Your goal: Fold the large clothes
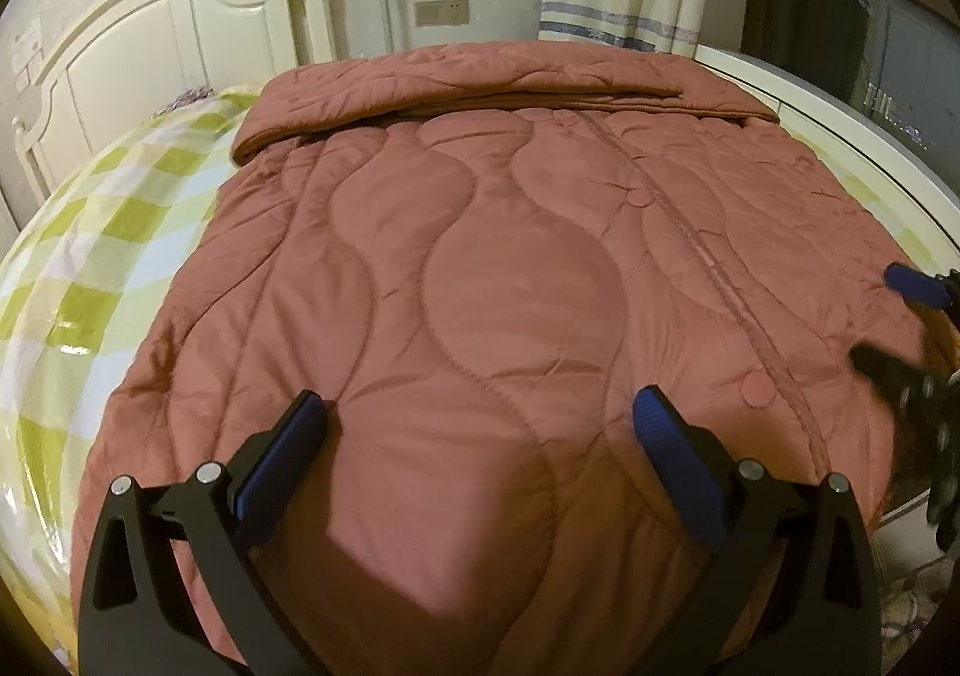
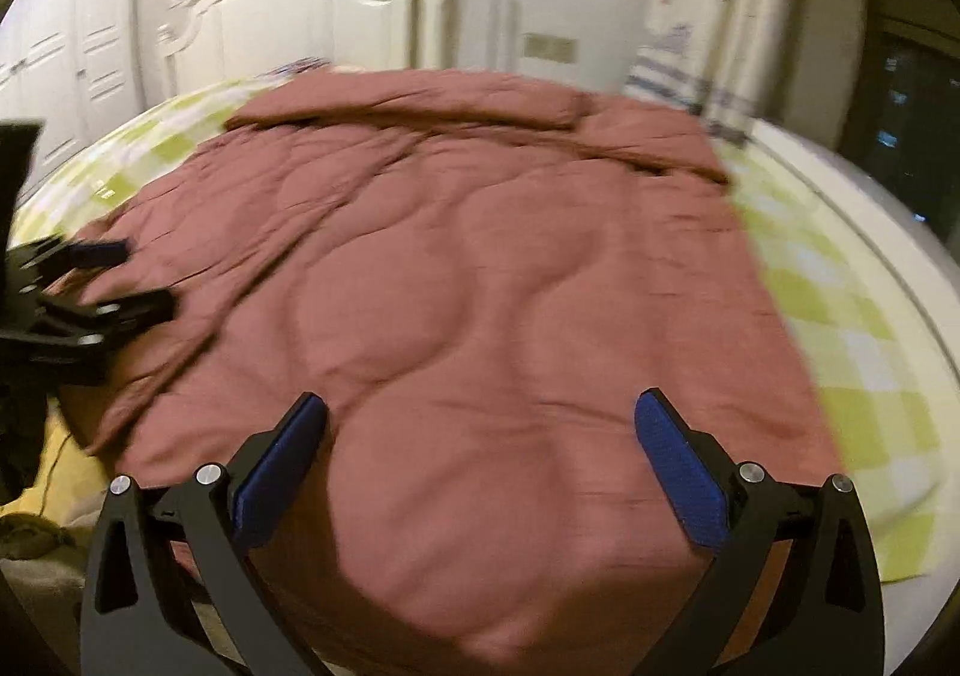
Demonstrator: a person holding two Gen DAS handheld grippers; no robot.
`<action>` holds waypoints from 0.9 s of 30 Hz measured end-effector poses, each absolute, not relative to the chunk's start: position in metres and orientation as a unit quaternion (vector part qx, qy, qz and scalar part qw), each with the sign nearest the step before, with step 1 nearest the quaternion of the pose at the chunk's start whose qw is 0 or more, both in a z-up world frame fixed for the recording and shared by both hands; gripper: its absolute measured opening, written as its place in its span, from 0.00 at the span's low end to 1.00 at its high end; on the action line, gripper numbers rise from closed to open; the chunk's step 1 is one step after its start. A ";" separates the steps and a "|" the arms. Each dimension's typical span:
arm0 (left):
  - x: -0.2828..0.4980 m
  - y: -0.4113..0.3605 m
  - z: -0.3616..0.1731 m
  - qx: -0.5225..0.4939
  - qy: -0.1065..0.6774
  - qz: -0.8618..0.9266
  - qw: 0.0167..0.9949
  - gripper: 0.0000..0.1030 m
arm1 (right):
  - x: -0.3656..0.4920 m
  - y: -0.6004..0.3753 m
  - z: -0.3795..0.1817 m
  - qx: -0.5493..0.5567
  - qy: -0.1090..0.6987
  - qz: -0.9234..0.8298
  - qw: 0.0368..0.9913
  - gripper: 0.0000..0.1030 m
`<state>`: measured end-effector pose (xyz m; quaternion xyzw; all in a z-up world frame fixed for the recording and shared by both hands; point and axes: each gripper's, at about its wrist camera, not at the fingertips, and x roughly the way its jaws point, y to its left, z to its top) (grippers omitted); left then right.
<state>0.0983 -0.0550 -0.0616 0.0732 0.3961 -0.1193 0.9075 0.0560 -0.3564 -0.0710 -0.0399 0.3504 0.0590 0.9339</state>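
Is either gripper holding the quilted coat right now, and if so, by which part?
Nothing is held. The left gripper and right gripper both stand open above the near end of the coat, with no fabric between their fingers.

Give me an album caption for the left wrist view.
Open left gripper poised over a quilted reddish coat spread on a checked bedsheet.

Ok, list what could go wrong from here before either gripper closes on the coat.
1. Both the left gripper and the right gripper are open over the puffy quilted coat; a shallow pinch may catch only the slippery top layer.
2. The far end is already folded over; a hard pull could undo it.
3. The near hem hangs off the bed and may slide down.
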 end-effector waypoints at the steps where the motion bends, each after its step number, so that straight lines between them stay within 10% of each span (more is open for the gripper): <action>1: 0.097 -0.049 -0.060 0.064 0.395 -0.114 0.909 0.98 | 0.057 -0.368 -0.071 -0.033 0.351 0.034 0.935 0.95; 27: 0.090 0.073 -0.051 -0.068 0.379 -0.001 0.923 0.98 | 0.026 -0.471 -0.065 0.055 0.352 -0.068 0.932 0.95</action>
